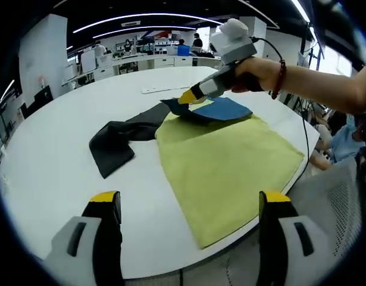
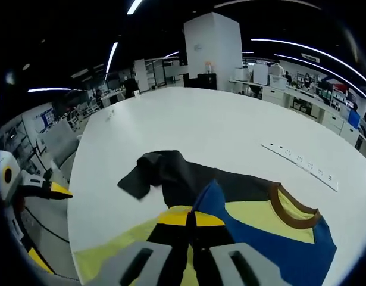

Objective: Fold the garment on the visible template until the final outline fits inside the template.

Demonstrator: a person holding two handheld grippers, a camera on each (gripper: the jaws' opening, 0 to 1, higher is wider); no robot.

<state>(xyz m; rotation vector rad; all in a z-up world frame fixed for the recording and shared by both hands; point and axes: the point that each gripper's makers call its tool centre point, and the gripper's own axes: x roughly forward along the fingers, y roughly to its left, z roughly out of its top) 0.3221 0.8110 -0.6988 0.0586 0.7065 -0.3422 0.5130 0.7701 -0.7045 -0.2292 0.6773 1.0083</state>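
The garment lies on the white table (image 1: 63, 173). Its yellow-green body (image 1: 221, 161) spreads toward the near edge, a dark grey sleeve (image 1: 114, 143) trails off to the left, and a blue part (image 1: 224, 109) lies at the far end. A brown collar (image 2: 290, 208) shows in the right gripper view. My right gripper (image 1: 185, 98), held by a hand, is shut on the garment's dark and blue edge (image 2: 206, 199), with its jaws (image 2: 191, 219) closed together on the cloth. My left gripper (image 1: 190, 205) hangs open above the table's near edge, away from the cloth.
A white power strip (image 2: 299, 159) lies on the table beyond the collar. Desks, shelves and people stand in the background (image 1: 153, 56). A seated person (image 1: 343, 140) is at the table's right edge. My left gripper (image 2: 52, 189) hovers off the table's rim.
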